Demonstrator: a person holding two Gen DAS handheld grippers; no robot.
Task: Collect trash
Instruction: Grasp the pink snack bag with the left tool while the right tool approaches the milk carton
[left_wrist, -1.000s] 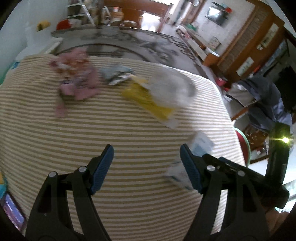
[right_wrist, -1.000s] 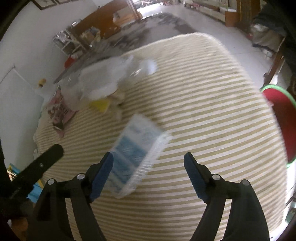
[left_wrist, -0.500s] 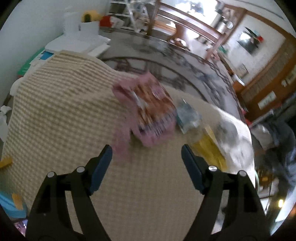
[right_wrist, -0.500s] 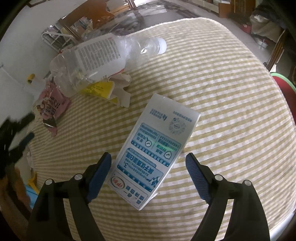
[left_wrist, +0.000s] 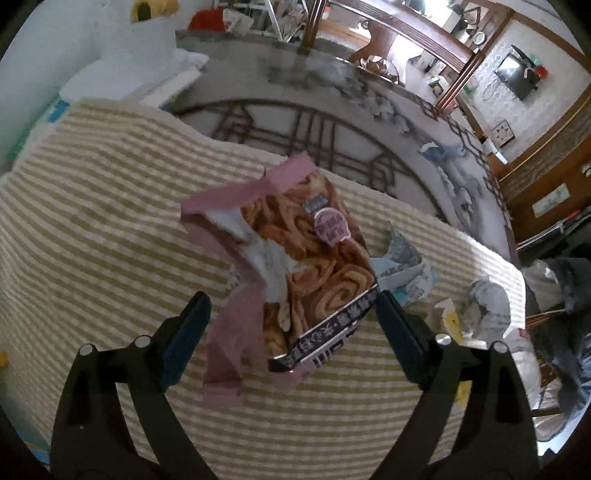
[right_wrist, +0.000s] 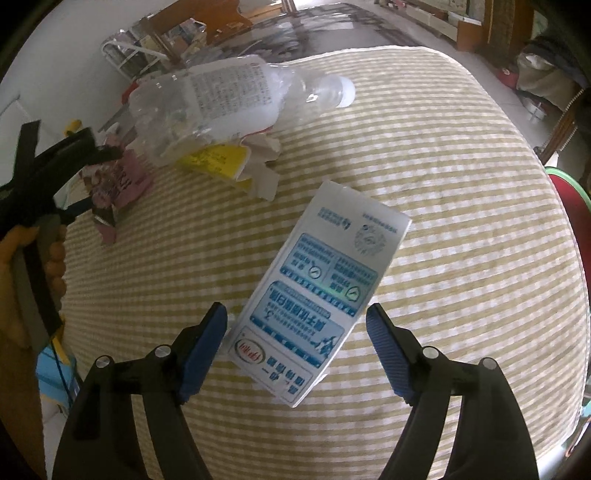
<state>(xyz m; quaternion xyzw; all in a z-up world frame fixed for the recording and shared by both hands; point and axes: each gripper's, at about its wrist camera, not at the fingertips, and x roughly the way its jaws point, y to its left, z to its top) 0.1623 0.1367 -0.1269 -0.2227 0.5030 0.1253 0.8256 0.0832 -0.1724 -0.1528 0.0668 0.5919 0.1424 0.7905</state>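
A torn pink snack box (left_wrist: 295, 251) lies on the striped tablecloth (left_wrist: 92, 229). My left gripper (left_wrist: 290, 299) hangs over its near end with the jaws opening; the box sits between the pads, untouched. In the right wrist view a blue-and-white milk carton (right_wrist: 321, 291) lies flat between the fingers of my right gripper (right_wrist: 295, 308). Its jaws are closing, with a gap left on both sides. A clear plastic bottle (right_wrist: 229, 99) rests on a yellow wrapper (right_wrist: 218, 162) further back. The pink snack box (right_wrist: 118, 184) shows at the left under the other gripper's fingers (right_wrist: 92, 155).
A crumpled blue wrapper (left_wrist: 402, 266) lies right of the pink box. The tablecloth (right_wrist: 461, 184) drops off at the rounded far and right edges. A red stool with a green rim (right_wrist: 569, 199) stands beside the table. A hand (right_wrist: 22, 258) holds the left gripper.
My left gripper has swung left, away from the carton and bottle, to sit over the pink box, and its jaws stand wider. My right gripper has drawn closer over the carton.
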